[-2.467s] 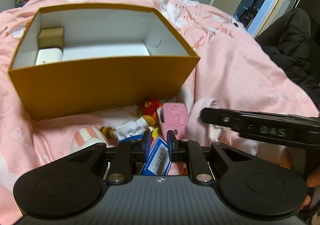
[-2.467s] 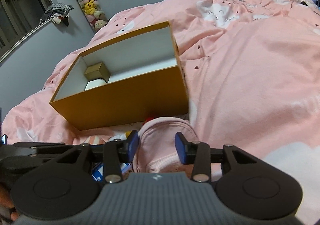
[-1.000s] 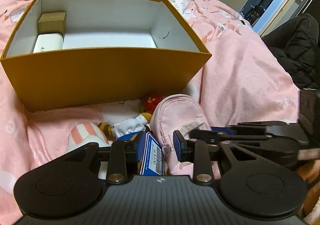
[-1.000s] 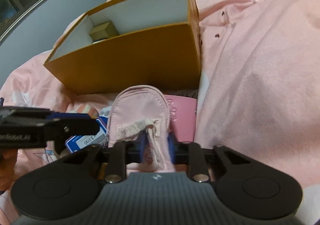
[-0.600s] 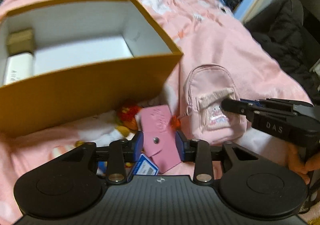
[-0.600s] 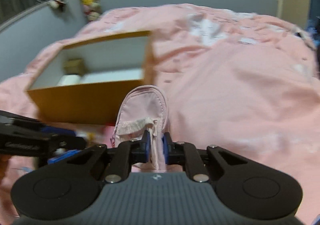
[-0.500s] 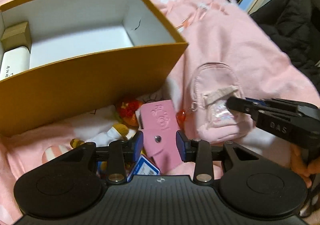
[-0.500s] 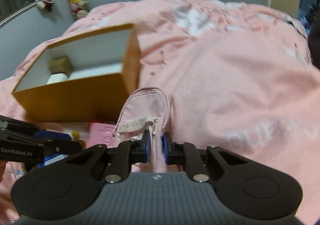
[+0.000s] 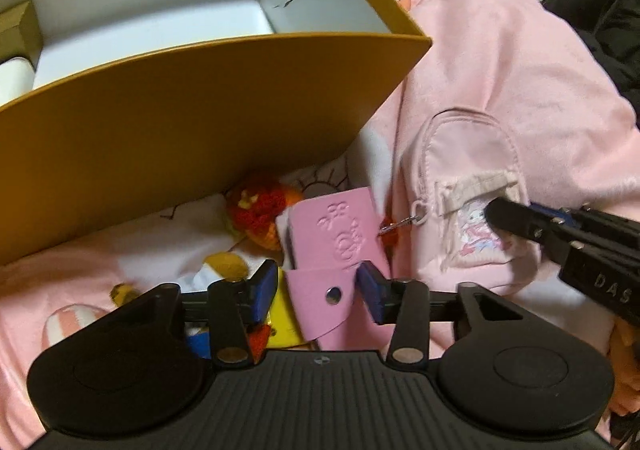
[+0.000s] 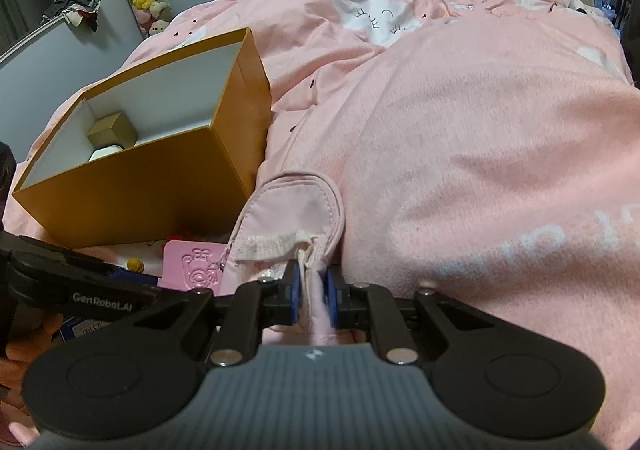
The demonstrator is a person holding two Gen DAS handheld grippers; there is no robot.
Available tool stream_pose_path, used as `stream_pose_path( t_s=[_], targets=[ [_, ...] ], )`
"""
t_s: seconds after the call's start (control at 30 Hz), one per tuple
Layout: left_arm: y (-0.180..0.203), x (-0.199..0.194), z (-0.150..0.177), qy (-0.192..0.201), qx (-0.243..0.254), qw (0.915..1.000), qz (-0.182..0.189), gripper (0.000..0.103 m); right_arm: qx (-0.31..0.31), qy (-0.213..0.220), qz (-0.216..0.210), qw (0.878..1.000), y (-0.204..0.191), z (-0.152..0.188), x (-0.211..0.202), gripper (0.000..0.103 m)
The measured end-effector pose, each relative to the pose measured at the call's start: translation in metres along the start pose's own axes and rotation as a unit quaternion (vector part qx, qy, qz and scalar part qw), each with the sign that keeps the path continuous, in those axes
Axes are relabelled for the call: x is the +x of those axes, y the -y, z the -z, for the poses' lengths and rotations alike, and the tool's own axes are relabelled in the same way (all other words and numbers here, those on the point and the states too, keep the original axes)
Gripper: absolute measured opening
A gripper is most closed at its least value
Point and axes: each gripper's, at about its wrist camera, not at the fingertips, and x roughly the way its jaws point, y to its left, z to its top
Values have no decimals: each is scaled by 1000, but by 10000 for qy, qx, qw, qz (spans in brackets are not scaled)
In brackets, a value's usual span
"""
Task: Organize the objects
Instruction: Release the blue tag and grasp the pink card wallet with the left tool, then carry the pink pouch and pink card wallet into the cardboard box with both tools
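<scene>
A small pink backpack pouch (image 10: 292, 210) rests on the pink bedding just right of the orange box (image 10: 132, 186), and my right gripper (image 10: 312, 296) is shut on its front pocket fabric. The left wrist view shows the same pouch (image 9: 464, 154) with the right gripper's tip (image 9: 496, 216) on its pocket. A pink embossed wallet (image 9: 340, 234) lies in front of the box (image 9: 180, 122). My left gripper (image 9: 316, 290) stands open over the wallet's snap flap, one blue pad on each side of it, and I see no pad pressing on it.
A red-orange knitted toy (image 9: 260, 210), a yellow card (image 9: 284, 326) and a blue-and-white packet (image 10: 84, 328) lie around the wallet. Inside the box sit a small gold box (image 10: 114, 130) and a white item (image 10: 105, 152). A black jacket (image 9: 608, 10) lies far right.
The right gripper closed on the pouch and dragged it right, uncovering the wallet. The left gripper moved right and down from the blue packet to the wallet, its jaws wider.
</scene>
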Motion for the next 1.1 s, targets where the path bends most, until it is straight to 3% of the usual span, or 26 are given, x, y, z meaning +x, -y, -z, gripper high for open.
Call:
stream_pose_path(
  t_s=[0.27, 0.63, 0.77, 0.97, 1.1],
  targets=[
    [-2, -9, 13, 330, -124, 9994, 69, 37, -48, 32, 62, 10000, -4, 1, -1, 14],
    [-7, -77, 36, 1131, -43, 9934, 206, 35, -531, 396, 343, 9972, -35, -1, -35, 14],
    [-10, -99, 35, 1366, -108, 9897, 410, 20, -691, 574, 372, 9953, -46, -8, -53, 14],
    [-23, -126, 33, 1620, -242, 9855, 446, 19, -886, 775, 278, 9927, -64, -24, -71, 14],
    [-34, -144, 33, 1927, -422, 9793, 458, 19, -652, 730, -130, 9951, -69, -36, -76, 14]
  ],
)
